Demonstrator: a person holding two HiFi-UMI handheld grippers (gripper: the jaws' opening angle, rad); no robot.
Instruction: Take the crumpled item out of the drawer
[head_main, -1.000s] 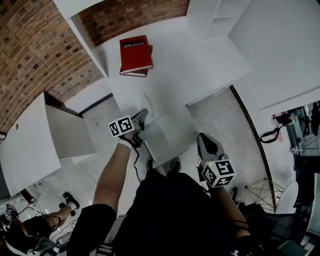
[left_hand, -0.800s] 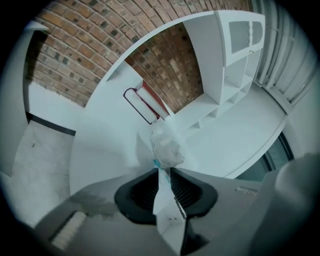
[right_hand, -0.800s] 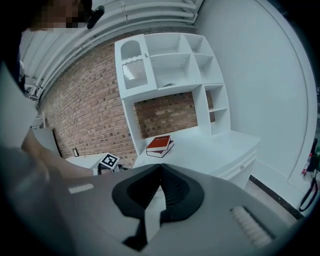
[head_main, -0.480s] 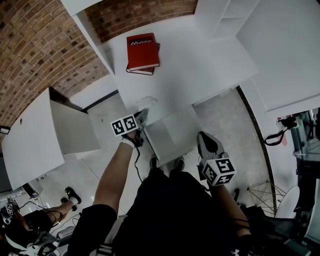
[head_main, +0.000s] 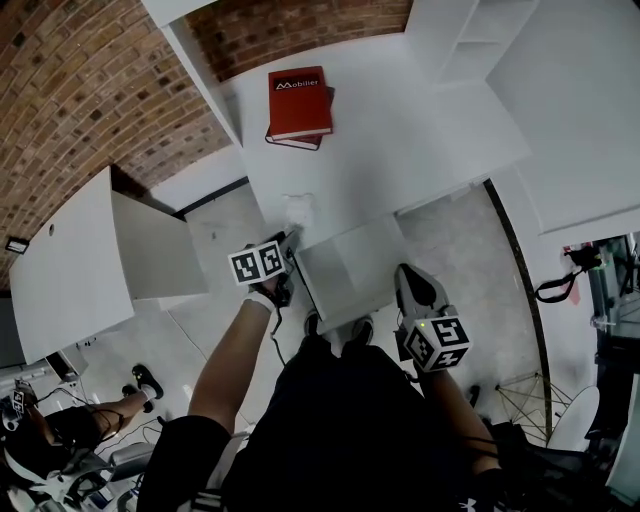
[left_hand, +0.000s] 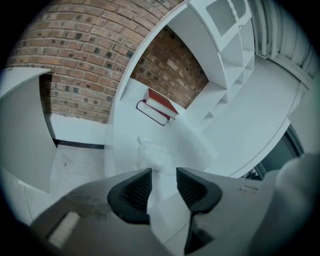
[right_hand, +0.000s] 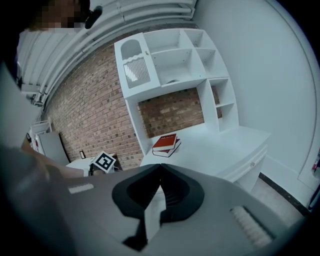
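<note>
Desk top (head_main: 400, 120) is mostly wide open, tbh. The only stuff on it is the stack of red books (head_main: 299, 103) at the back by the brick wall (head_main: 300, 25) and a crumpled white wad (head_main: 297, 208) near the front edge. The open drawer (head_main: 350, 275) juts out below that edge, and the shelf unit (head_main: 455, 40) boxes in the right.

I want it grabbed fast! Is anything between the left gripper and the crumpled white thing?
Nothing visible. The crumpled item lies on the desk just beyond the left gripper, whose jaws have just been opening with nothing between them. Red books sit farther back.
</note>
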